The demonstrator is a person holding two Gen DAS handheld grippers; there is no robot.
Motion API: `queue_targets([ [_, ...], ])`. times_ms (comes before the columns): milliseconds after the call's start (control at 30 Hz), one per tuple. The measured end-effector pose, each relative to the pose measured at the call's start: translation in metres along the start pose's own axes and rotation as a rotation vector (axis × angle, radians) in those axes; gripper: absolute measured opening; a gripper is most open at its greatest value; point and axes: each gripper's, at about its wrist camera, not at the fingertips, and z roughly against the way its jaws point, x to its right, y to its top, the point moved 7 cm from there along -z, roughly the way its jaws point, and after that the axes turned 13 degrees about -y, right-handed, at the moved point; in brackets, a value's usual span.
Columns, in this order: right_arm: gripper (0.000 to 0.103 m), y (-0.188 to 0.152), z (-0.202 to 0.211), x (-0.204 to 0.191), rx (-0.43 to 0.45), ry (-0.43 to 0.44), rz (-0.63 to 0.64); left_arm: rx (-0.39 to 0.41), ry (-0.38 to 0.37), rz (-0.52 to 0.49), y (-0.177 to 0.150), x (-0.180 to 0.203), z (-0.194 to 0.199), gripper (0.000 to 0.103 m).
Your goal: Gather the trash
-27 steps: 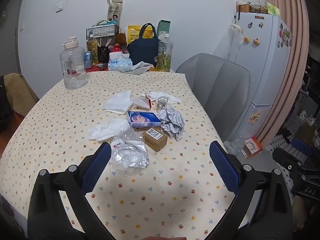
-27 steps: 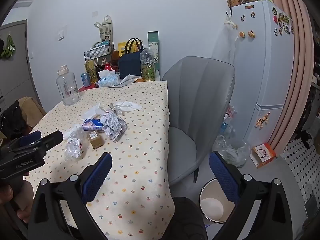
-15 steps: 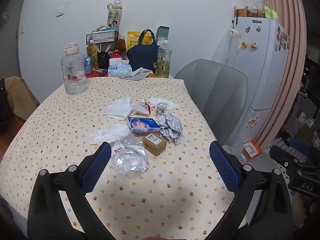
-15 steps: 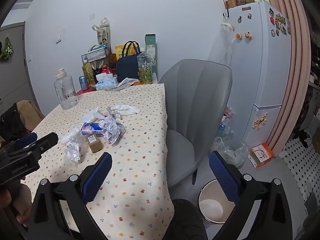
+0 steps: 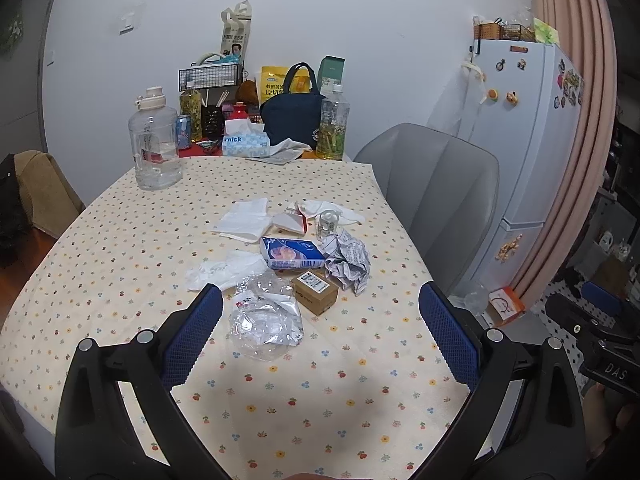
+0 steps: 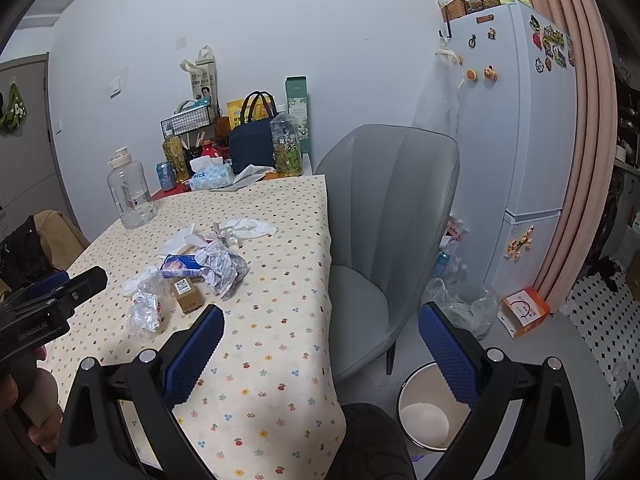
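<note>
In the left wrist view the right claw (image 5: 600, 344) is cut off by the picture's edge — only a dark body lettered "DAS" shows, its fingers out of sight. In the right wrist view the left claw (image 6: 52, 304) is likewise half out of frame, and the hand (image 6: 28, 408) under it shows only in part. The bin (image 6: 424, 412) is partly hidden behind a blue pad, the desk (image 6: 280, 240) runs off the lower edge, and the label on the box (image 6: 187, 295) is too small to read. The white lump in the bin is perhaps a liner.
</note>
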Motion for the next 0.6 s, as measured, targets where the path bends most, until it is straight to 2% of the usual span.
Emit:
queue_targets([
  [600, 0.095, -0.0015, 0.0027, -0.0052, 0.008, -0.001, 0.015, 0.012, -0.007, 0.007, -0.0011, -0.0026, 0.0026, 0.097],
])
